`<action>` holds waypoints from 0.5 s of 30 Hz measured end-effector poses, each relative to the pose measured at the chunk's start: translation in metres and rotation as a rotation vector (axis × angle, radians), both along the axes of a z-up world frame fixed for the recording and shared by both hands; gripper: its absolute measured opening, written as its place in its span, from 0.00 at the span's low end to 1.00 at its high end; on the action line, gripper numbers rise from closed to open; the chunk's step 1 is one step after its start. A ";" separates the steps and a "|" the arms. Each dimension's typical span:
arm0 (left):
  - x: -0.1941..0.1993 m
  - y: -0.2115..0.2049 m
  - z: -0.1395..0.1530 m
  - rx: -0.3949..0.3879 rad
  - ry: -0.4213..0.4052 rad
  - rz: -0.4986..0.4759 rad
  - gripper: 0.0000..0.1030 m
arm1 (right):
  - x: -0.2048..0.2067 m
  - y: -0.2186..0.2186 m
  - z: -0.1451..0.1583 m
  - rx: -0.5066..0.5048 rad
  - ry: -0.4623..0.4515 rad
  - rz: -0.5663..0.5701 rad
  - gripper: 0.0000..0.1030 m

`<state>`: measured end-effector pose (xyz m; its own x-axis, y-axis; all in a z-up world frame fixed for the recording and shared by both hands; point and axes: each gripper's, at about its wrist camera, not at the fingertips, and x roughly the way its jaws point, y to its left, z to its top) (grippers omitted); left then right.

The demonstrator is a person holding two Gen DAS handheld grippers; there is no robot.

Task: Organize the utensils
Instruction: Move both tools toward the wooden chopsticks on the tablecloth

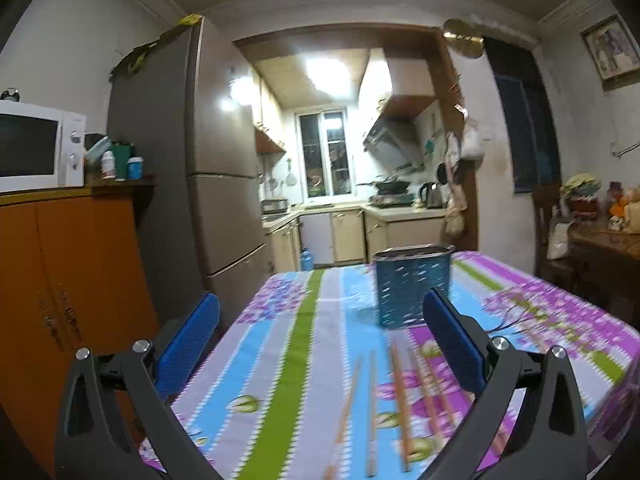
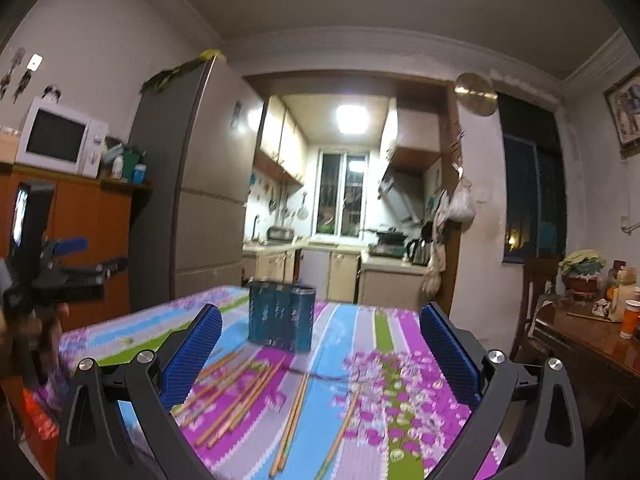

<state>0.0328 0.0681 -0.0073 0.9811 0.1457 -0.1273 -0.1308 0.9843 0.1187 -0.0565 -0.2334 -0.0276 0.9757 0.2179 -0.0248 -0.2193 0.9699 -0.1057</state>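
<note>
Both grippers hang over the surface (image 1: pixel 304 320) with nothing between their fingers. The left gripper (image 1: pixel 320 336) has its jaws spread wide apart; so does the right gripper (image 2: pixel 320 344). Loose chopsticks (image 2: pixel 240 388) lie on the striped cloth below them, just in front of the upright blue holder (image 2: pixel 280 316).

1. The left hand-held gripper (image 1: pixel 320 340) points almost level, its blue-padded jaws spread wide with nothing between them.
2. The right hand-held gripper (image 2: pixel 320 348) sits level, jaws likewise wide and empty.
3. A blurred hand (image 2: pixel 48 320) grips the left tool's handle.
</note>
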 end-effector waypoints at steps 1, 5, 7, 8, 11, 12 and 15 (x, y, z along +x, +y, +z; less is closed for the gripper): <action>0.003 0.005 -0.003 -0.002 0.010 0.009 0.95 | 0.000 0.001 -0.006 -0.015 0.014 0.000 0.90; 0.013 0.021 -0.020 0.001 0.062 0.038 0.95 | 0.004 0.000 -0.043 -0.024 0.133 -0.002 0.53; 0.015 0.024 -0.032 0.009 0.088 0.038 0.95 | 0.007 -0.002 -0.064 -0.030 0.196 -0.011 0.44; 0.016 0.025 -0.035 0.013 0.097 0.036 0.95 | 0.009 -0.003 -0.074 -0.025 0.228 -0.015 0.40; 0.019 0.030 -0.047 0.019 0.112 0.039 0.95 | 0.017 -0.007 -0.103 -0.001 0.327 -0.032 0.31; 0.019 0.031 -0.050 0.020 0.118 0.042 0.95 | 0.020 -0.007 -0.112 0.000 0.351 -0.036 0.28; 0.024 0.037 -0.061 0.009 0.142 0.051 0.95 | 0.029 -0.003 -0.129 0.008 0.401 -0.043 0.23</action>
